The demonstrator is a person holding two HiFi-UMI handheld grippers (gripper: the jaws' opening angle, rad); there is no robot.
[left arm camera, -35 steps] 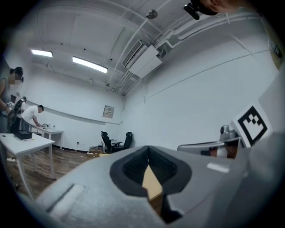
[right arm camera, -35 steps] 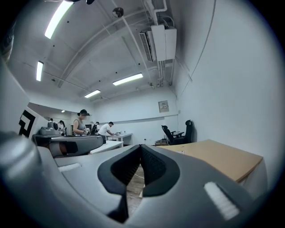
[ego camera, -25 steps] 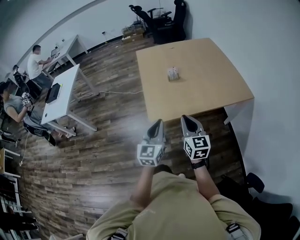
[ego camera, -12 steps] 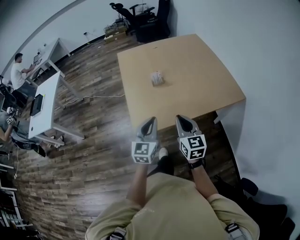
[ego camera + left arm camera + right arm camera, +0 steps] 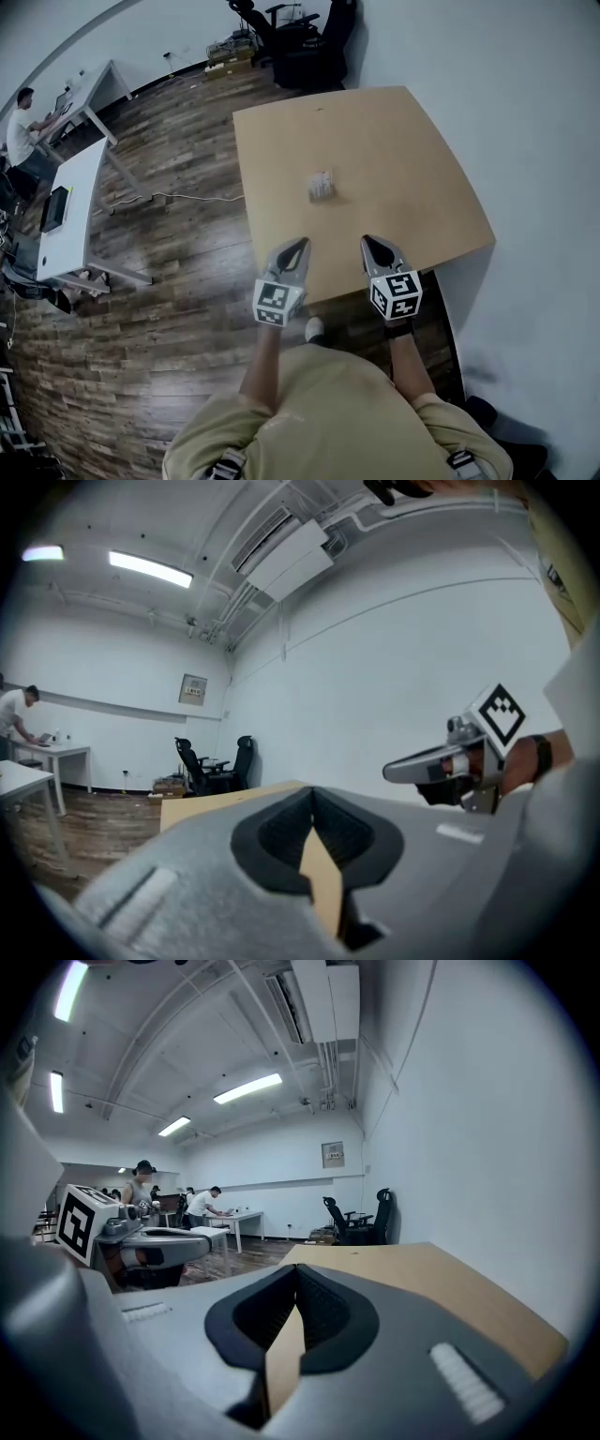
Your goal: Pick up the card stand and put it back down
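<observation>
Left gripper: jaws pressed together with nothing between them, held at the near edge of the table. Card stand: on the tabletop ahead of both grippers, well apart from them, slightly toward the left one. Its long axis is too small to read. Right gripper: jaws likewise closed and empty, and it appears marginally farther from the stand.

We hold the left gripper and the right gripper side by side at the near edge of the table. On the table, well ahead of both claws and between their lines, nearer the left one, stands the card stand. Beyond the table's far edge are office chairs. Far to the left of the left claw stands a desk.
</observation>
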